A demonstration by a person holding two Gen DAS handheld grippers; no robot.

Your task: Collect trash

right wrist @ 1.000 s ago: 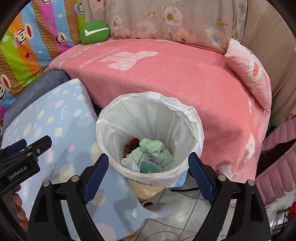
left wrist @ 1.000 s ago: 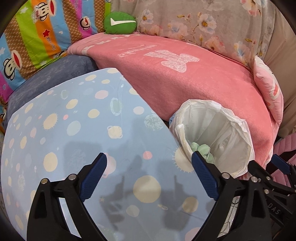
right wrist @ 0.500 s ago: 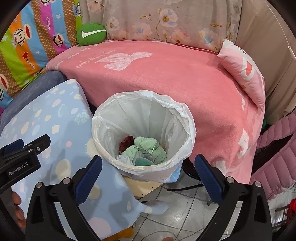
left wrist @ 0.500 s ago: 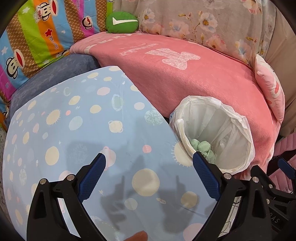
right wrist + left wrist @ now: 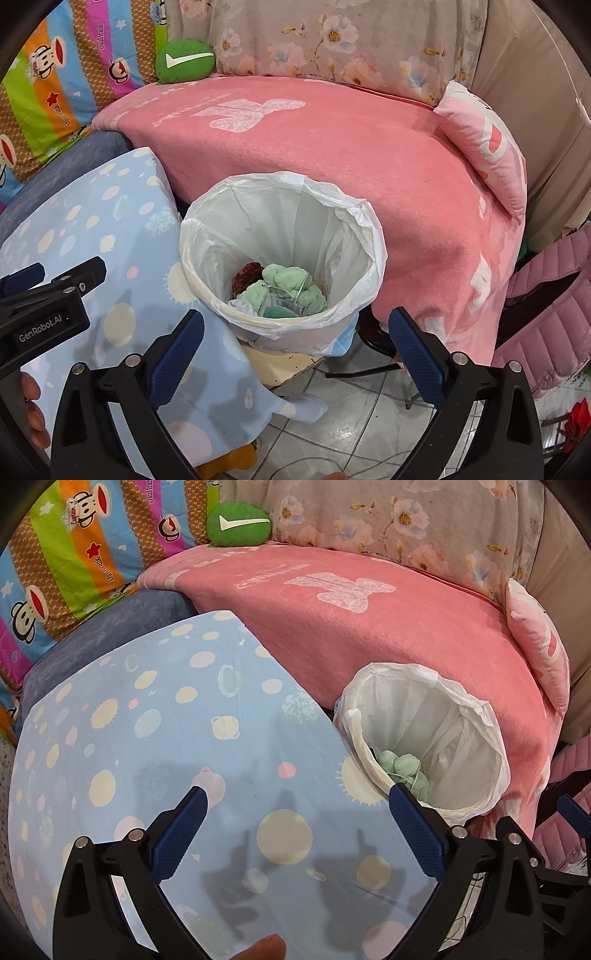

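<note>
A waste bin with a white plastic liner (image 5: 354, 221) stands between a blue dotted cloth and a pink sofa; it also shows in the left wrist view (image 5: 476, 716). Crumpled green trash (image 5: 288, 288) and a dark red wad (image 5: 247, 275) lie inside it. My right gripper (image 5: 295, 347) is open and empty, above and in front of the bin. My left gripper (image 5: 295, 827) is open and empty, above the blue dotted cloth (image 5: 166, 738), with the bin to its right. The left gripper's body shows at the left of the right wrist view (image 5: 48, 295).
A pink blanket (image 5: 332, 147) covers the sofa behind the bin, with a pink pillow (image 5: 484, 144) at its right end and a green cushion (image 5: 184, 61) at the back. A pink padded jacket (image 5: 546, 317) lies right. Tiled floor (image 5: 351, 424) with cables lies below.
Both grippers have drawn back and up from the bin, which now looks smaller and farther. The right gripper's jaws opened a little wider. The trash in the bin has not moved.
</note>
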